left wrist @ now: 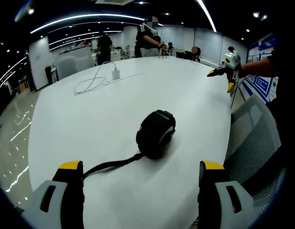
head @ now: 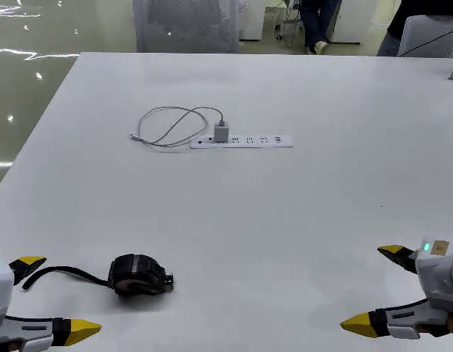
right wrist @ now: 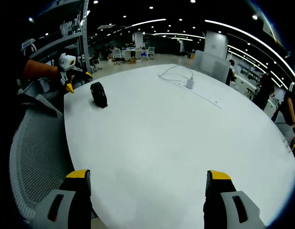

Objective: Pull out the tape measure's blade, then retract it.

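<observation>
The round black rubber-cased tape measure [head: 138, 275] is lying at the near left of the white table [head: 300, 213], just beside the yellow-tipped left gripper [head: 56, 297], which is gaping wide and empty. The right gripper [head: 373, 287] is hovering equally open, well apart. The case is probably going to feel hefty and grippy, suiting a clamp across its body, while the thin, springy blade is calling for a light pinch.

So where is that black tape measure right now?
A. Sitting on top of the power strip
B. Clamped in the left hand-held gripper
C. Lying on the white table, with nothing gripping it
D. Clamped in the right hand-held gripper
C: the tape measure lies on the table, just ahead of the left hand-held gripper, whose jaws stand open and apart from it.
</observation>
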The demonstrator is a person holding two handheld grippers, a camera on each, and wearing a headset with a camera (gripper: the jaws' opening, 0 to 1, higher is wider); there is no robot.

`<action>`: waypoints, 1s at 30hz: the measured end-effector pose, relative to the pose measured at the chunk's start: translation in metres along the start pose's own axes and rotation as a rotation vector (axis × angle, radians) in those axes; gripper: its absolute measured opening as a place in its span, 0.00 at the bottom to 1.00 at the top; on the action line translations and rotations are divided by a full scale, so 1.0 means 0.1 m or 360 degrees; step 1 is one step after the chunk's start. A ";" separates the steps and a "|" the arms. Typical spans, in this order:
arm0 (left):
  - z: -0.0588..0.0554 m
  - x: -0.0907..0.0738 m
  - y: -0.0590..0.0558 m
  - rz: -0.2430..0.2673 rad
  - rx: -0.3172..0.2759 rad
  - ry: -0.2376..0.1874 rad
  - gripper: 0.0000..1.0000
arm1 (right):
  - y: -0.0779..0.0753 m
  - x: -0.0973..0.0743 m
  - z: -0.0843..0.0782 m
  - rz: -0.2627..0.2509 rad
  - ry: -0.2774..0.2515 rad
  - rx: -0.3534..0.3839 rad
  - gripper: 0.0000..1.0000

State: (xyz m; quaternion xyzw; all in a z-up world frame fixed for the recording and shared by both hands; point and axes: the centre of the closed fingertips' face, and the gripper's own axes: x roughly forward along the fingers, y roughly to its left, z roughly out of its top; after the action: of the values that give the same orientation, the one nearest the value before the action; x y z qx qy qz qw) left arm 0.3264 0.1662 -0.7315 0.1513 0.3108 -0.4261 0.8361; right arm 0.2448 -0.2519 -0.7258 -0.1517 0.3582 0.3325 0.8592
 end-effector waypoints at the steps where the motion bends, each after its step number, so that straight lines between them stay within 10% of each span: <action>1: 0.01 0.01 -0.01 -0.0009 0.0002 0.0002 0.99 | 0.00 0.01 0.01 0.0010 -0.0002 -0.0004 0.99; 8: 0.00 0.09 -0.09 -0.0118 0.0005 0.0136 0.99 | 0.02 0.13 0.12 0.0046 -0.0020 -0.0023 0.99; 14: 0.18 0.18 -0.14 -0.0199 0.0090 0.0124 0.99 | 0.07 0.20 0.20 0.0081 -0.0019 -0.0063 0.99; 30: 0.22 0.34 -0.18 -0.0286 0.0367 0.0225 0.98 | 0.22 0.40 0.34 0.0159 0.0000 -0.0136 0.99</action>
State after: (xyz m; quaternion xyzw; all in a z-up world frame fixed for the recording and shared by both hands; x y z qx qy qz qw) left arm 0.3353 0.1234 -0.7366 0.2477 0.3301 -0.5202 0.7478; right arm 0.2684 -0.2003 -0.7311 -0.1701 0.3506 0.3899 0.8343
